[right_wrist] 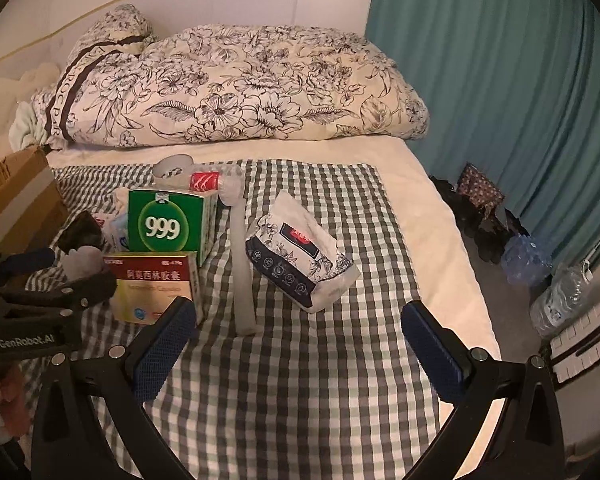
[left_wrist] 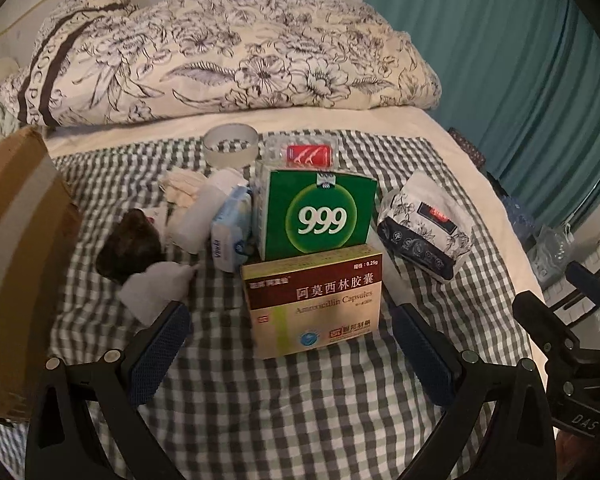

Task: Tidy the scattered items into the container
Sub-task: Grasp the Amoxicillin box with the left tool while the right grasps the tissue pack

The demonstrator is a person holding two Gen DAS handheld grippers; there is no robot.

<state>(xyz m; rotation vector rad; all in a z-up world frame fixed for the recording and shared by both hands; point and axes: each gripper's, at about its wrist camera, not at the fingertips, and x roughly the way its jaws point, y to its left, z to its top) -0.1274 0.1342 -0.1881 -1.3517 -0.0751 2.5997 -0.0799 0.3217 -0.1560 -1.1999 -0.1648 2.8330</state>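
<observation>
Scattered items lie on a checked cloth (left_wrist: 284, 400) on a bed. A red and gold Amoxicillin box (left_wrist: 314, 304) lies just beyond my open left gripper (left_wrist: 292, 324), between its fingers. Behind it stands a green 999 box (left_wrist: 320, 216). A floral tissue pack (left_wrist: 424, 226) lies to the right; in the right wrist view the tissue pack (right_wrist: 300, 256) lies ahead of my open, empty right gripper (right_wrist: 298, 330). A cardboard box (left_wrist: 16, 264) stands at the left. A white stick (right_wrist: 242, 264) lies beside the 999 box (right_wrist: 166, 222).
A tape roll (left_wrist: 230, 146), a red floss box (left_wrist: 310, 156), a white bottle (left_wrist: 204, 212), a wipes pack (left_wrist: 230, 228) and a dark object (left_wrist: 130, 248) lie behind. A folded floral quilt (left_wrist: 228, 56) fills the back. A teal curtain (right_wrist: 500, 88) and floor clutter (right_wrist: 528, 260) lie right of the bed.
</observation>
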